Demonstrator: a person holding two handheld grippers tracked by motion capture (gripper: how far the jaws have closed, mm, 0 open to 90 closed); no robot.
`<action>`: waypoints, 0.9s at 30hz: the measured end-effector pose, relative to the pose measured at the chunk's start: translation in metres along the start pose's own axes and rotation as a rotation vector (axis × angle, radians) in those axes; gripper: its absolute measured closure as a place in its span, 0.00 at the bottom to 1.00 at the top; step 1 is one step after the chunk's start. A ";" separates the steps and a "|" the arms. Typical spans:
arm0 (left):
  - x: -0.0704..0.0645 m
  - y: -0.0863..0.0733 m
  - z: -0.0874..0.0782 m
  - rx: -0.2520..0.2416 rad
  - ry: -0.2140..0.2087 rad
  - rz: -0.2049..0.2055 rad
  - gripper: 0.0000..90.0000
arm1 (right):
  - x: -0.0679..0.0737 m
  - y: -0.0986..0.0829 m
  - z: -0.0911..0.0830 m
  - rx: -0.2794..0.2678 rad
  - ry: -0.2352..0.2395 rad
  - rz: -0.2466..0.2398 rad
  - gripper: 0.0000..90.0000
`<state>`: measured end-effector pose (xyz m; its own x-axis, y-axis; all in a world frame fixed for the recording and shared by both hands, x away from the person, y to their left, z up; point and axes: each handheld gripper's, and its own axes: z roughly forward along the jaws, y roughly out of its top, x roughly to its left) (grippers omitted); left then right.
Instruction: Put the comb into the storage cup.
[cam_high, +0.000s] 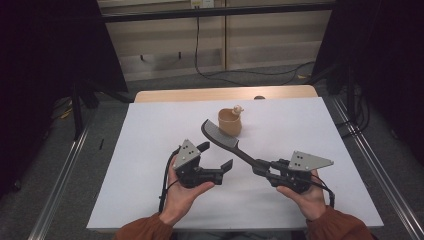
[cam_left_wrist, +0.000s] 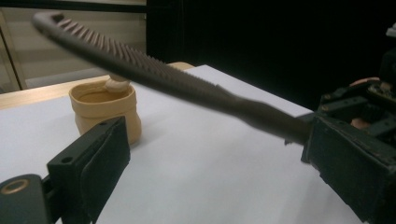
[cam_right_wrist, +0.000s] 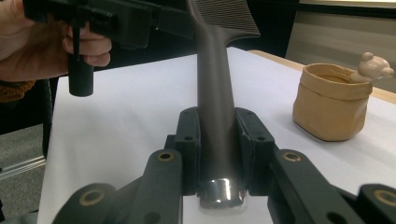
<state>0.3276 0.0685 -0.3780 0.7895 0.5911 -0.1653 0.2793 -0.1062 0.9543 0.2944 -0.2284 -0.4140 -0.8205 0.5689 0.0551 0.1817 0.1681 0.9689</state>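
Observation:
A dark long-handled comb (cam_high: 226, 141) slants over the white table, teeth end toward the back. My right gripper (cam_high: 261, 167) is shut on its handle (cam_right_wrist: 215, 116); the silver end cap (cam_right_wrist: 220, 193) pokes out behind the jaws. My left gripper (cam_high: 217, 155) stands open just left of the comb, not touching it. In the left gripper view the comb (cam_left_wrist: 154, 77) crosses above the wide gap between the jaws. A tan pot (cam_high: 230, 122) with a small bear figure (cam_right_wrist: 373, 67) on its rim stands behind the comb's tip.
The white table top (cam_high: 150, 130) lies bare around the tan pot (cam_left_wrist: 105, 109). A wooden edge (cam_high: 220, 93) runs along its back. Metal rails (cam_high: 62, 175) flank both sides, and a cable (cam_high: 240, 75) lies on the floor behind.

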 end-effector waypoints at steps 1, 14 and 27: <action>-0.001 0.001 0.002 0.002 0.000 -0.001 0.07 | 0.000 0.000 0.000 -0.001 0.002 -0.003 0.80; -0.006 0.005 0.019 0.044 -0.038 -0.164 0.13 | -0.001 0.000 -0.001 -0.021 -0.007 0.000 0.80; -0.006 0.010 0.039 0.088 -0.067 -0.343 0.29 | -0.001 0.000 -0.002 -0.030 -0.021 -0.003 0.80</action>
<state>0.3468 0.0329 -0.3773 0.6752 0.5507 -0.4907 0.5775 0.0190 0.8161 0.2945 -0.2306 -0.4132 -0.8096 0.5850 0.0478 0.1627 0.1454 0.9759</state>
